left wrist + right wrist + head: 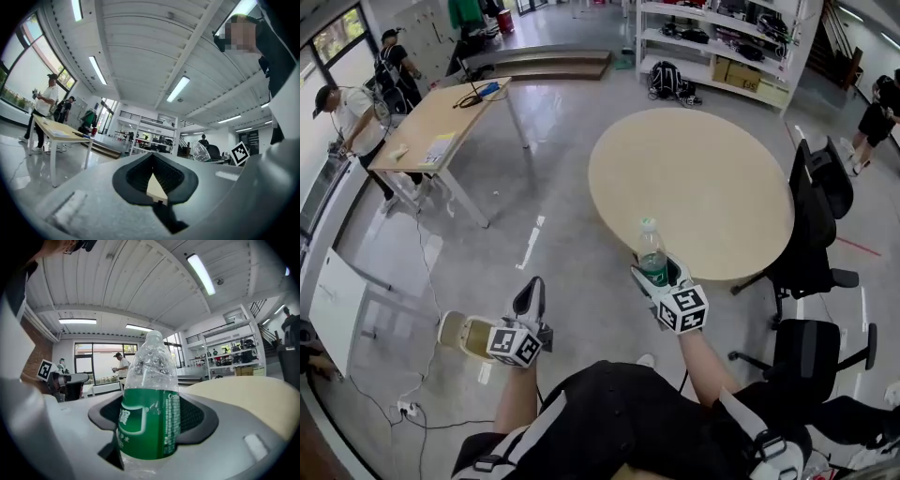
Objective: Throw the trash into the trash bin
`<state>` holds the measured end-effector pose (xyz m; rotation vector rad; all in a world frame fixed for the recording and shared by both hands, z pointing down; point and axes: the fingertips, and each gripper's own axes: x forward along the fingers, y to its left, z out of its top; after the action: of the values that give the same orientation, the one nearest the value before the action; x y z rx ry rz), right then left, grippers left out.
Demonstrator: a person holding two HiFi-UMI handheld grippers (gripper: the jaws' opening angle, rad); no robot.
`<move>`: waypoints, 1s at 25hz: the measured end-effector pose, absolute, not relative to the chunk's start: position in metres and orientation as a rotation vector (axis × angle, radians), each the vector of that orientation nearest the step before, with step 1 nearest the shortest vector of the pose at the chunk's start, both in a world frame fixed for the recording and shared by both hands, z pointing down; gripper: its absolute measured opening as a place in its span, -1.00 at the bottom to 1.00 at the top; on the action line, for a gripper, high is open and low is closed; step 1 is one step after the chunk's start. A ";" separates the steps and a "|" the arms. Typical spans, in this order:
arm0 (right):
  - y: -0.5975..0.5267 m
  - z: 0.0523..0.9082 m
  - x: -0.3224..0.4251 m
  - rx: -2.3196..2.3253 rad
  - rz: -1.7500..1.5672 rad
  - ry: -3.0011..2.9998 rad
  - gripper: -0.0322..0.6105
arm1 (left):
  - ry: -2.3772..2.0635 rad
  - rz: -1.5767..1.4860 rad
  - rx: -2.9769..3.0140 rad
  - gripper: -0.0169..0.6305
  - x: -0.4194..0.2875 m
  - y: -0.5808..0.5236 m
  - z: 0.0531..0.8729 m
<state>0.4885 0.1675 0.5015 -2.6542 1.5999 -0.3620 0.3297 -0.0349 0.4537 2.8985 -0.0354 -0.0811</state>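
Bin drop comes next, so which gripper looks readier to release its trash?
Probably right: the right gripper clamps the bottle upright. The left gripper pinches only a pale scrap. No bin shows.

Trash item one is a clear plastic bottle with a green label and a pale cap. It's crinkly near the neck, standing upright, and pinched at the label by the right gripper. It's held in the air just off the near edge of the round beige table. The left gripper has a thin cream-coloured sliver wedged in it. Can't tell what it is.
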 end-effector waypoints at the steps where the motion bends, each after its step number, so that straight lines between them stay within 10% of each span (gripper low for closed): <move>1: 0.147 0.499 0.479 -2.635 -0.352 1.651 0.12 | -0.081 -0.091 2.901 -0.94 0.315 -0.050 0.453; 25: -0.140 0.525 0.163 -2.078 -0.411 2.475 0.12 | -0.990 -0.212 2.703 -0.94 -0.075 -0.215 0.493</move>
<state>0.1629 -0.1404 0.5255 -2.0783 2.4752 -0.4111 -0.0753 -0.2153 0.4927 2.7031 -0.9903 -0.2124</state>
